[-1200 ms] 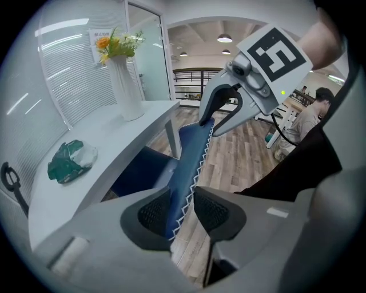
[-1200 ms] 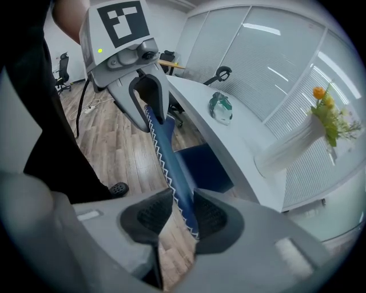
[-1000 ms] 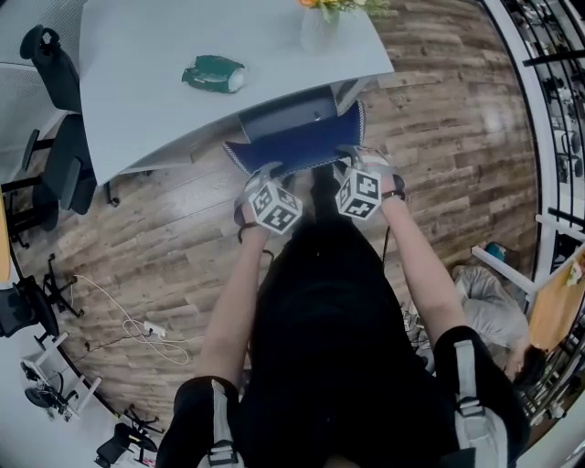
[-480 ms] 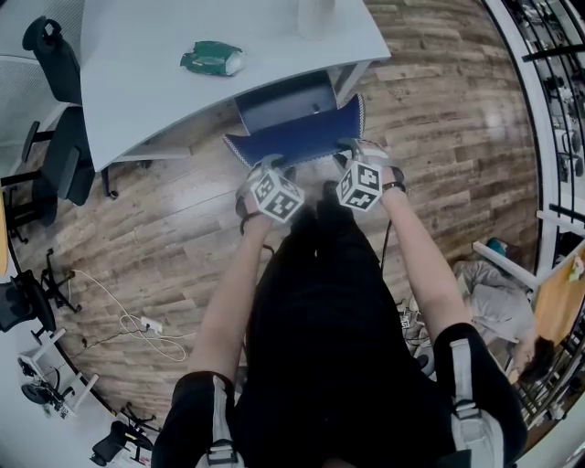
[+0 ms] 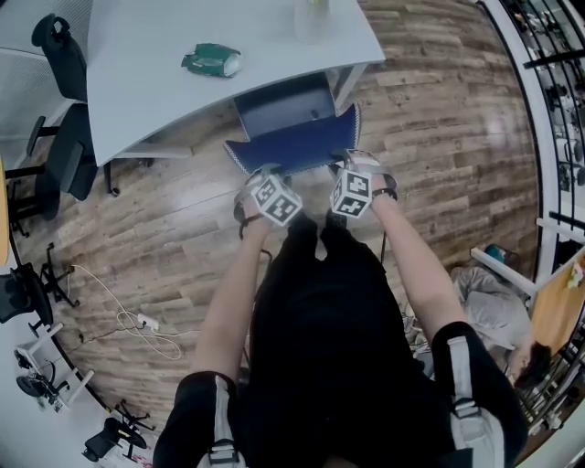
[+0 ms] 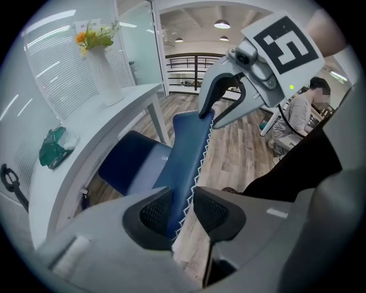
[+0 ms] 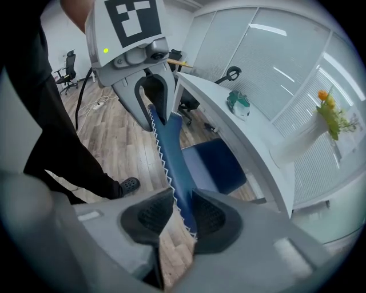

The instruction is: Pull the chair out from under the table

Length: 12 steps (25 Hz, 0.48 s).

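Observation:
A blue chair stands at the white table (image 5: 146, 101), its seat (image 5: 283, 108) partly under the tabletop. Its backrest (image 5: 292, 148), edged with white zigzag stitching, faces me. My left gripper (image 5: 265, 170) is on the backrest's top edge at the left, my right gripper (image 5: 345, 157) at the right. In the left gripper view the backrest (image 6: 186, 154) runs between the dark pads of the left gripper (image 6: 183, 209), whose jaws are closing on it. The right gripper view shows the backrest (image 7: 171, 154) in the closing jaws of the right gripper (image 7: 174, 214).
On the table lie a green bundle (image 5: 212, 61) and a vase (image 5: 311, 16) of flowers. Black office chairs (image 5: 64, 164) stand at the left, with a white cable (image 5: 128, 315) on the wood floor. A person (image 5: 494, 302) sits low at the right, near railings.
Both grippers and the chair's backrest have come a little away from the table toward me. More of the blue seat shows beyond the table's edge.

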{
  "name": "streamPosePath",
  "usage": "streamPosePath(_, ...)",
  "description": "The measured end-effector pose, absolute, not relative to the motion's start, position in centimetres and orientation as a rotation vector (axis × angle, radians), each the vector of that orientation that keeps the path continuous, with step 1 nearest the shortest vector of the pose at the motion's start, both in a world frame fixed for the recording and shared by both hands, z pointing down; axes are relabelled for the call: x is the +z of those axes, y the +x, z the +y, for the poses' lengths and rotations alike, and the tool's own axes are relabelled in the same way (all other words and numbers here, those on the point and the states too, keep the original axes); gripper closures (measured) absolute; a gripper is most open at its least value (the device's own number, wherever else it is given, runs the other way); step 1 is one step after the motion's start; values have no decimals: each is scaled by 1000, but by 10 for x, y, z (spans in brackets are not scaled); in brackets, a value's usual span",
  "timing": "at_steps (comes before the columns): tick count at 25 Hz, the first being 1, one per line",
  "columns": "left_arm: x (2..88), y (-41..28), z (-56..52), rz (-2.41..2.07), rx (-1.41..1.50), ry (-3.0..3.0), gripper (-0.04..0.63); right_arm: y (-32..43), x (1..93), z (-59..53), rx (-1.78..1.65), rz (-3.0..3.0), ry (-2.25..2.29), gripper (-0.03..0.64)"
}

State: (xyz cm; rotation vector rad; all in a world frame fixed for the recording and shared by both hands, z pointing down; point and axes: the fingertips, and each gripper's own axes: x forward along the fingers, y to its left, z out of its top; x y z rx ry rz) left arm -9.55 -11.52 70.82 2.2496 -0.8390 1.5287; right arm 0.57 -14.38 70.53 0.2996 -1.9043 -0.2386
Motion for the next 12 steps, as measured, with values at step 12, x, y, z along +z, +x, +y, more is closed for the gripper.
streamPosePath(12, 712, -96, -78, -813, 1602, 2241, 479, 6, 707, -103, -228, -1906, 235, 515)
